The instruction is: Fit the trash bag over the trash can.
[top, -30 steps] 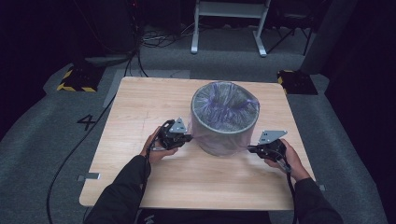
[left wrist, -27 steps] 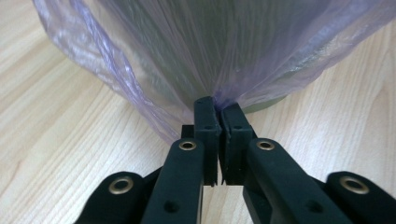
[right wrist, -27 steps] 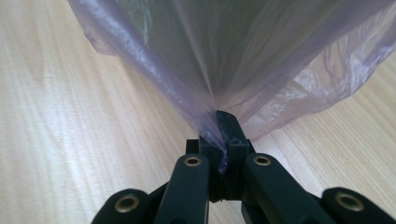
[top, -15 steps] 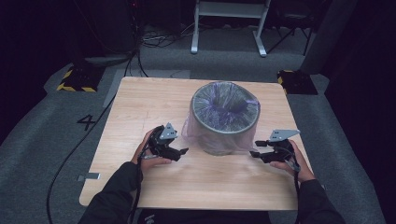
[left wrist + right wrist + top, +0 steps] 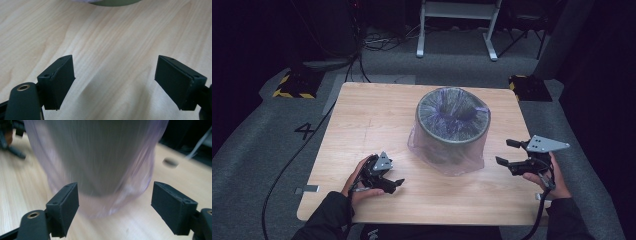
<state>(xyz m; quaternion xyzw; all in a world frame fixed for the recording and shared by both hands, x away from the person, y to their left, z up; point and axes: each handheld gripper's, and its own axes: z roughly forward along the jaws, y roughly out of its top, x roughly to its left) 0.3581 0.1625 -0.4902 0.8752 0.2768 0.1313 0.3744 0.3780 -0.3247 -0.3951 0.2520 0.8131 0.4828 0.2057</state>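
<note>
High view frames are read from left to right: the left gripper [image 5: 388, 181] is held low over the near-left part of the wooden table [image 5: 362, 120], its jaws spread wide with nothing between them, as is confirmed in the left gripper view, where bare wood lies between the two black pads [image 5: 60, 80]. At the table's middle stands the bin [image 5: 454, 125], a grey upright cylinder whose long axis is vertical, lined with a thin purple-tinted bag [image 5: 447, 162] that is folded over the rim and hangs loose down the wall to the tabletop. To the right, the right gripper [image 5: 508, 152] is held raised beside the bin, apart from it; its jaws have just been opening and stand spread, with no film pinched between them. In the right gripper view the bag-covered wall [image 5: 100, 157] lies straight ahead beyond the fingertips, though blur makes it uncertain how close it is. The right gripper is judged the nearer, so the bag's loose skirt would be reached from that side first.
</note>
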